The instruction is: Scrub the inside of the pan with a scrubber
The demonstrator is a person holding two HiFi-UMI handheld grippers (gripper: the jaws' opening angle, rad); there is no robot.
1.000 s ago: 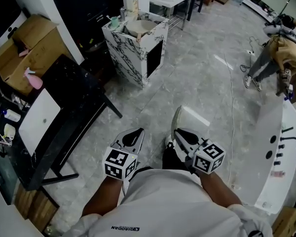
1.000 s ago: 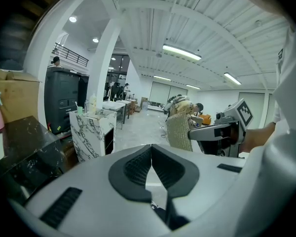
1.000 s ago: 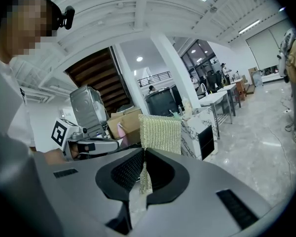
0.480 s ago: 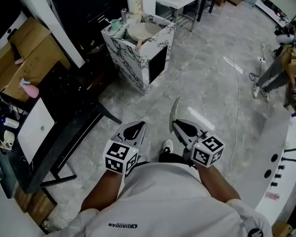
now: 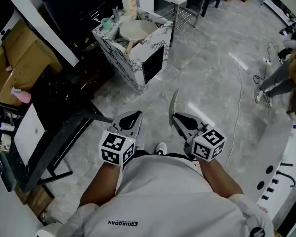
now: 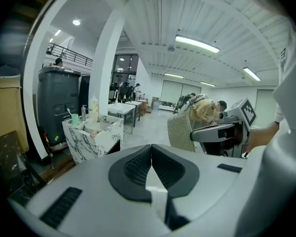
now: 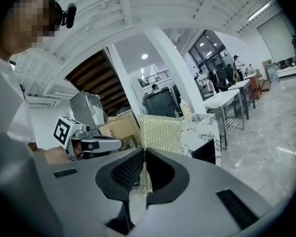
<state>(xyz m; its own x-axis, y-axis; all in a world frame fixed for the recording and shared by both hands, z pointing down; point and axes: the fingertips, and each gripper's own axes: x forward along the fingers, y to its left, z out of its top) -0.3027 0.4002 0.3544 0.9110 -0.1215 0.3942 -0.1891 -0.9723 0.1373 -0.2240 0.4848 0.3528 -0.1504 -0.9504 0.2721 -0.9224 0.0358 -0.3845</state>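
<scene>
The right tongs (image 5: pixel 177 118) pinch the scrubber (image 5: pixel 173 106) by its lower edge. In the right gripper view it stands up from the jaws as a thin woven sheet (image 7: pixel 160 131). The left tongs (image 5: pixel 131 117) are pressed together with nothing between them, as the left gripper view shows.

The pan (image 5: pixel 136 29) sits on top of a marble-patterned worktop (image 5: pixel 150 46), well apart from both tongs across open floor (image 5: pixel 207 78). Its handle (image 5: pixel 129 47) points toward the person.

The scrubber looks light, soft and floppy. With so little of it gripped, it would likely fold over under pressure, so a deeper bite should give a firmer scrubbing face. The pan looks rigid and smooth, and may slide or turn when rubbed. The handle seems the best place for the free left tongs to steady it.
</scene>
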